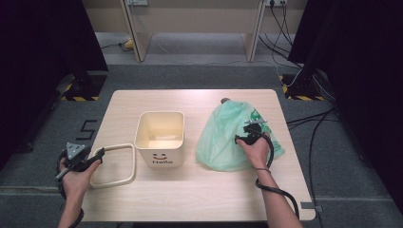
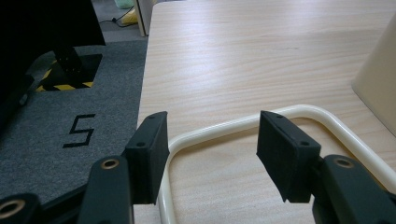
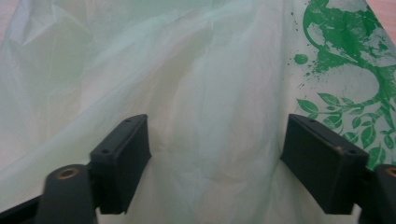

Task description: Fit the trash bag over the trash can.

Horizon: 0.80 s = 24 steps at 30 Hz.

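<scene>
High view first: the wooden table has lots of bare room along its near edge and at the far left corner. A cream bin with a smiley face stands near the middle. Just left of it lies a cream frame, a thin loop flat on the wood, close to the table's left edge. The left gripper sits at that loop's near left corner. In the left gripper view its jaws stand apart, one on each side of the frame's rounded corner, with the wood showing between them. I cannot tell if a jaw touches the loop.

On the right side lies a green plastic bag, reaching close to the right edge. The right gripper is over it. In the right gripper view its jaws stand wide apart with the crinkly bag between them, not pinched.
</scene>
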Motion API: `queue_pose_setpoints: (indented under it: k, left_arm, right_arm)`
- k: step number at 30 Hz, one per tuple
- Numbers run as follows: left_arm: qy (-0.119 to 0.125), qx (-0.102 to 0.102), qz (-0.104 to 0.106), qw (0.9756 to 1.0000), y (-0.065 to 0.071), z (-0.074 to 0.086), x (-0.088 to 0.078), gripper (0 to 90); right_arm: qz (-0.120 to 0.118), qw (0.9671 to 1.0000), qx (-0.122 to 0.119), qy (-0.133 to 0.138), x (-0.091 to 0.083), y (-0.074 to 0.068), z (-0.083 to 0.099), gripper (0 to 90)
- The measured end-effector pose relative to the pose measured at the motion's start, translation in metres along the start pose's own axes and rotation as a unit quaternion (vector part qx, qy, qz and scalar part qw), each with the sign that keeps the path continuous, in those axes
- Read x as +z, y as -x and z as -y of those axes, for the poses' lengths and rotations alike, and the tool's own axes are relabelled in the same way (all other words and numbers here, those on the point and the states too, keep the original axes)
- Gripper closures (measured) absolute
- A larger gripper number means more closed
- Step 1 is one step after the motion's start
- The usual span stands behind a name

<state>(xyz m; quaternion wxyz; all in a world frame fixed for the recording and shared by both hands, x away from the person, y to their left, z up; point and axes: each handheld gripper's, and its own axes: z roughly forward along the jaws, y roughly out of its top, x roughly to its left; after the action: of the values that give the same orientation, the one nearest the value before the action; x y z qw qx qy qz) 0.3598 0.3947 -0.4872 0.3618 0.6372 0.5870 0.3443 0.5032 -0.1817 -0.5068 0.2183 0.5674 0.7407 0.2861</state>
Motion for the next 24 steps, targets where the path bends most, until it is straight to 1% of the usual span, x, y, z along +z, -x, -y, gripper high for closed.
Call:
queue_pose_setpoints:
  k: [1, 3, 6, 8, 9, 11, 14, 16, 19, 21, 23, 24]
  left_arm:
    - [0.000, 0.000, 0.000, 1.0000, 0.000, 0.000, 0.000, 42.7]
    - [0.000, 0.000, 0.001, 1.0000, 0.000, 0.001, 0.000, 42.9]
    - [-0.001, -0.001, 0.001, 1.0000, 0.000, 0.001, 0.000, 43.1]
    - [-0.001, -0.001, 0.000, 1.0000, 0.000, 0.001, 0.001, 43.1]
    - [-0.001, -0.002, 0.000, 1.0000, 0.000, 0.001, 0.001, 43.1]
    - [-0.001, -0.001, 0.000, 1.0000, 0.001, 0.001, 0.001, 43.4]
    - [-0.001, -0.001, 0.001, 1.0000, 0.002, 0.002, 0.002, 43.6]
    - [-0.002, 0.000, 0.002, 1.0000, 0.002, 0.001, 0.002, 43.7]
    - [0.000, -0.001, 0.001, 1.0000, 0.002, 0.001, 0.002, 44.1]
    - [0.001, -0.002, 0.000, 1.0000, 0.001, 0.001, 0.001, 44.3]
    - [0.003, -0.004, -0.002, 1.0000, 0.001, 0.001, 0.000, 44.5]
    - [0.003, -0.004, -0.004, 1.0000, 0.000, 0.001, 0.000, 44.5]
  right_arm:
    - [0.001, 1.0000, 0.000, -0.001, -0.001, 0.000, 0.000, 29.2]
    - [0.004, 1.0000, 0.004, 0.001, -0.002, 0.001, 0.000, 36.7]
    - [0.008, 0.9999, 0.013, 0.005, -0.003, 0.001, 0.000, 49.8]
    - [0.008, 0.9998, 0.017, 0.011, -0.004, 0.002, 0.001, 61.0]
    - [0.006, 0.9996, 0.021, 0.015, -0.004, 0.002, 0.001, 67.5]
    - [-0.001, 0.9991, 0.036, 0.024, -0.004, 0.004, 0.003, 77.9]
    - [-0.018, 0.9977, 0.062, 0.021, -0.004, 0.008, 0.003, 87.1]
    - [-0.034, 0.9959, 0.082, 0.016, -0.004, 0.011, 0.002, 90.0]
    - [-0.042, 0.9953, 0.087, 0.012, -0.004, 0.012, 0.001, 90.0]
    - [-0.046, 0.9956, 0.082, 0.010, -0.004, 0.014, 0.001, 90.0]
    - [-0.042, 0.9962, 0.074, 0.018, -0.005, 0.014, 0.001, 90.0]
    - [-0.041, 0.9963, 0.071, 0.027, -0.006, 0.014, 0.002, 90.0]
